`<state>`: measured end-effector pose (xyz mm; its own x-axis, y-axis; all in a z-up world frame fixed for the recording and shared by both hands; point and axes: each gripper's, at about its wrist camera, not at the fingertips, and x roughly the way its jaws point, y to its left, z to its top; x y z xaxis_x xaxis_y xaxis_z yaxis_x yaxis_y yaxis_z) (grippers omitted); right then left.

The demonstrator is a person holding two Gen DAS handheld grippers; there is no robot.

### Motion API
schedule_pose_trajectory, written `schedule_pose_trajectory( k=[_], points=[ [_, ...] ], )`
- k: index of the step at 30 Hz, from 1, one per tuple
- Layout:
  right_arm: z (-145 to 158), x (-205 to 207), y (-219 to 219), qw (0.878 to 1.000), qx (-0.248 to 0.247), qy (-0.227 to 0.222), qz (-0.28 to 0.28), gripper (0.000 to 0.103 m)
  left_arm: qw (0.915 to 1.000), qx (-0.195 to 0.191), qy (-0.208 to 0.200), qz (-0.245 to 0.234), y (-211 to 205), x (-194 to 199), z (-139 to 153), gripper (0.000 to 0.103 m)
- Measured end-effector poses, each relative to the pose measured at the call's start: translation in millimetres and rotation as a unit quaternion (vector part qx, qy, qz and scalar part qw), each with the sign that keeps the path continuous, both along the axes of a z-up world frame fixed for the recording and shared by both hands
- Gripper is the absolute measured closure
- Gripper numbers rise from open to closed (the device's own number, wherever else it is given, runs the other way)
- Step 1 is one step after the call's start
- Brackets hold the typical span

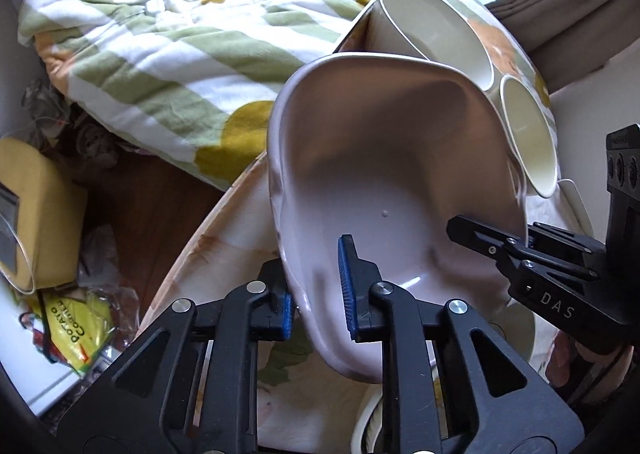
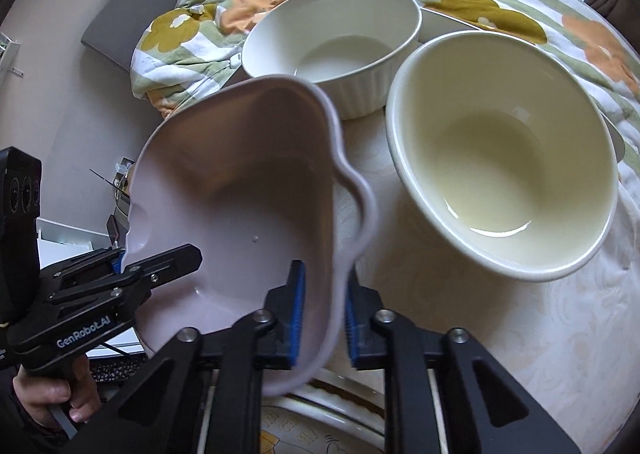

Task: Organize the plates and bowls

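A pale lilac wavy-rimmed dish (image 1: 384,158) is held tilted above the round table by both grippers. My left gripper (image 1: 318,298) is shut on its near-left rim, one blue pad inside and one outside. My right gripper (image 2: 322,314) is shut on the opposite rim of the dish (image 2: 240,190); it also shows at the right of the left wrist view (image 1: 520,250). The left gripper shows at the lower left of the right wrist view (image 2: 132,266). A cream round bowl (image 2: 504,170) and a white ribbed bowl (image 2: 336,42) stand on the table beyond.
The table (image 2: 500,326) has a pale patterned cloth. A patterned plate (image 2: 320,426) lies under my right gripper. A flowered quilt (image 1: 160,34) covers the bed behind. A yellow cushion (image 1: 36,214) and snack bags (image 1: 76,330) lie on the floor at left.
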<state>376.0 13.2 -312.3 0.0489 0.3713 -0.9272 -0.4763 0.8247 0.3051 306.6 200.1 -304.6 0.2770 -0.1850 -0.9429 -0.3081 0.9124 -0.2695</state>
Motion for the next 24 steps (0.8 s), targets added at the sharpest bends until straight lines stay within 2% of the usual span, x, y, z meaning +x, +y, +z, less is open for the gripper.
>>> schedule_pose_trajectory(
  k=[5, 10, 15, 19, 24],
  points=[
    [1, -3, 0, 1.0, 0.008, -0.002, -0.006, 0.091, 0.9997, 0.021, -0.008, -0.01, -1, -1, 6, 0.088],
    [15, -13, -1, 1.0, 0.018, -0.023, -0.012, 0.091, 0.9983, 0.043, -0.03, -0.024, -6, -8, 24, 0.088],
    [51, -33, -28, 0.997, 0.046, -0.047, -0.027, 0.091, 0.9965, 0.048, -0.059, -0.034, -20, -22, 62, 0.088],
    [86, -58, -58, 0.994, 0.064, -0.083, -0.039, 0.091, 0.9916, 0.069, -0.095, -0.054, -50, -42, 101, 0.088],
    [121, -96, -105, 0.987, 0.088, -0.109, -0.073, 0.091, 0.9868, 0.071, -0.121, -0.081, -98, -69, 141, 0.088]
  ],
)
